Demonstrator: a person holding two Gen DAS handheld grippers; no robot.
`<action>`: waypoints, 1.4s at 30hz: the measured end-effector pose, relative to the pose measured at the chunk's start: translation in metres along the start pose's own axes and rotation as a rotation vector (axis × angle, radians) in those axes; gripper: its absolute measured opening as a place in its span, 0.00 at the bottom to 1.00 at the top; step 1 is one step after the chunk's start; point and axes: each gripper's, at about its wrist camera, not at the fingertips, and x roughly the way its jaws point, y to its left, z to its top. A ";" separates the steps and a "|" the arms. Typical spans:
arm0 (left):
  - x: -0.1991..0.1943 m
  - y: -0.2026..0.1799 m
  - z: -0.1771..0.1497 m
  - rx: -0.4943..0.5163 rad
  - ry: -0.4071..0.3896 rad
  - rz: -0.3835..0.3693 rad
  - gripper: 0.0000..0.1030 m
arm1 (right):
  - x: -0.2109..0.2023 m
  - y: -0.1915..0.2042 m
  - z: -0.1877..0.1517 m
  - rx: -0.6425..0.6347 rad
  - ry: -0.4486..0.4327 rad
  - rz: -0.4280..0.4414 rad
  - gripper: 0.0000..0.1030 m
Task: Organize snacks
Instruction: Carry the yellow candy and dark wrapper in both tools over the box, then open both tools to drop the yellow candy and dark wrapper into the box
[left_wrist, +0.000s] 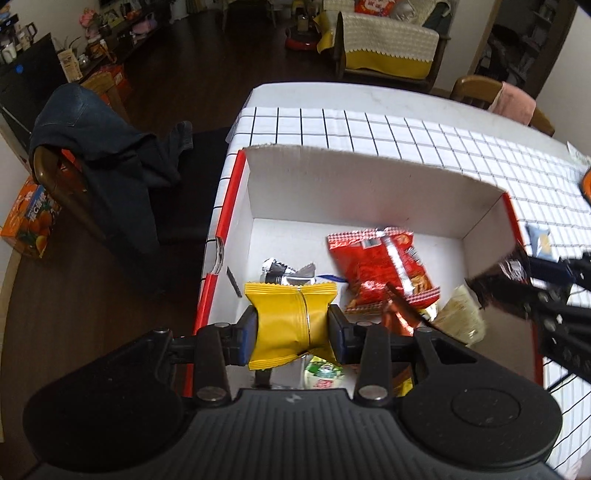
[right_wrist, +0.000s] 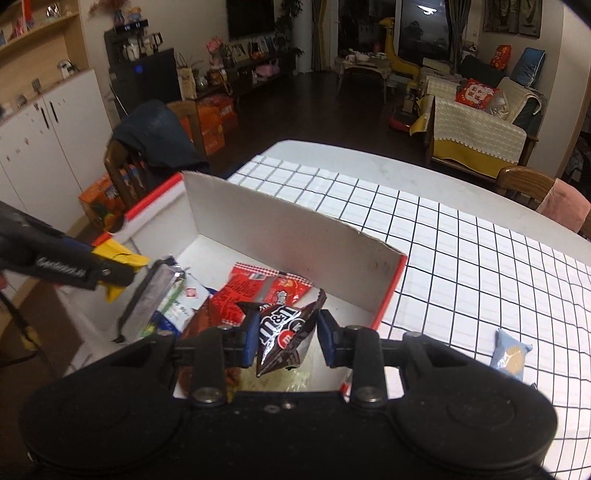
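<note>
snacks everywhere: the left gripper (left_wrist: 291, 328) has its jaws pinching a yellow packet (left_wrist: 291, 325) by the middle, held over the near left corner of the white box (left_wrist: 354, 184) on the checked desk (left_wrist: 424, 129). ahead of those jaws a red chip bag (left_wrist: 384, 266) lies on the box floor, a silver wrapper (left_wrist: 284, 275) just beyond the yellow packet. the right gripper (right_wrist: 286, 338) has its jaws spread, a brown m&m's bag (right_wrist: 286, 332) between them touching the left pad, over the box; a small blue packet (right_wrist: 511, 356) lies on the desk right of those jaws.
</note>
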 end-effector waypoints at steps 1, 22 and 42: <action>0.003 0.000 -0.001 0.009 0.005 -0.008 0.37 | 0.006 0.003 0.000 -0.003 0.010 -0.008 0.31; 0.049 -0.028 -0.024 0.150 0.086 -0.019 0.38 | 0.042 0.016 -0.005 -0.027 0.113 -0.025 0.32; 0.004 -0.041 -0.030 0.147 -0.010 -0.047 0.52 | -0.007 0.011 -0.004 0.029 0.034 0.041 0.32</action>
